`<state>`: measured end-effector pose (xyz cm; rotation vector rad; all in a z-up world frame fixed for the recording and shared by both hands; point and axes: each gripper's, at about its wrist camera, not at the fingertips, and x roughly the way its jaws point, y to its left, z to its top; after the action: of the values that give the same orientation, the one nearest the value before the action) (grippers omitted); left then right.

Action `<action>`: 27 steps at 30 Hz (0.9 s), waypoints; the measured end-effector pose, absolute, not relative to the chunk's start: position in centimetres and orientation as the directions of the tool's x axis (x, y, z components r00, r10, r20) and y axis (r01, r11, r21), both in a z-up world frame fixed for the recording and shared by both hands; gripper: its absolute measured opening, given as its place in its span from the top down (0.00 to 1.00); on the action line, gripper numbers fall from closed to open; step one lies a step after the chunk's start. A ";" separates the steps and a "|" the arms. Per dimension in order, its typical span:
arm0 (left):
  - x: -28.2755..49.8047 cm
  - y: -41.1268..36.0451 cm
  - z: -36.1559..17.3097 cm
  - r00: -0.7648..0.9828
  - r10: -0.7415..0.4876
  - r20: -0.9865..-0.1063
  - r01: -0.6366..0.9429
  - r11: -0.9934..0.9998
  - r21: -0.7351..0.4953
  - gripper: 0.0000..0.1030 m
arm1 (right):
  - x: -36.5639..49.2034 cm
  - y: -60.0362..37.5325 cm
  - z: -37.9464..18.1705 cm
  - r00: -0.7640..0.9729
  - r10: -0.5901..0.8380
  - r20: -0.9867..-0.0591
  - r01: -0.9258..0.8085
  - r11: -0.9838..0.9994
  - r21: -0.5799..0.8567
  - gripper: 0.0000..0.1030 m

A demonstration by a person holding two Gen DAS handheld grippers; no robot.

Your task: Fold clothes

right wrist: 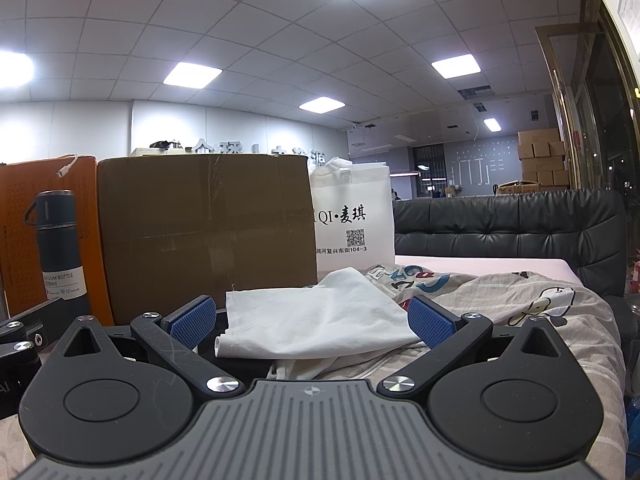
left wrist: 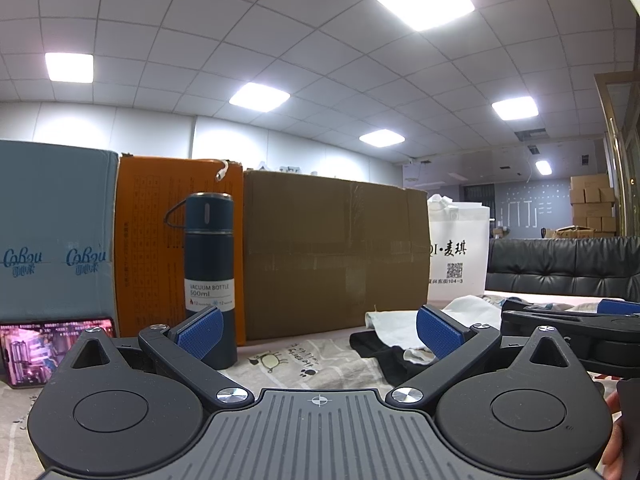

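White thin cotton garment (right wrist: 316,312) lies creased before the brown cardboard box (right wrist: 208,232), over a black garment (left wrist: 384,356). Judged light, limp; hem corners best pinched. Left gripper (left wrist: 318,334) and right gripper (right wrist: 312,320) spread, empty.

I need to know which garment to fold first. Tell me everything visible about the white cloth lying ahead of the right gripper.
The white cloth garment is thin, soft-looking fabric, lying loosely and partly doubled over, with a hemmed edge on its left side. It rests on the cartoon-printed bedsheet, in front of the brown cardboard box, and overlaps a black garment in the left wrist view. The open right gripper frames it without touching.
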<state>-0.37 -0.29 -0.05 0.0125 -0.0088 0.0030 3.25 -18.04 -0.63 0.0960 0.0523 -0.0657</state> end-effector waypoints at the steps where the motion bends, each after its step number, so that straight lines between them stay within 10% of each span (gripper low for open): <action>1: -0.4 -0.3 0.0 1.000 0.004 0.012 -0.004 1.000 0.016 0.00 | 3.2 -18.1 -0.6 0.997 -0.065 -0.053 0.070 0.993 0.095 0.00; 27: -1.5 1.1 0.4 0.992 0.111 0.063 -0.106 0.992 -0.072 0.00 | 1.5 -19.6 -0.5 1.000 -0.009 0.030 0.003 0.975 0.222 0.00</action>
<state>-1.51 1.13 0.42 -0.0687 -0.0667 0.1087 1.52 -19.64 -0.52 0.2235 -0.0306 -0.0061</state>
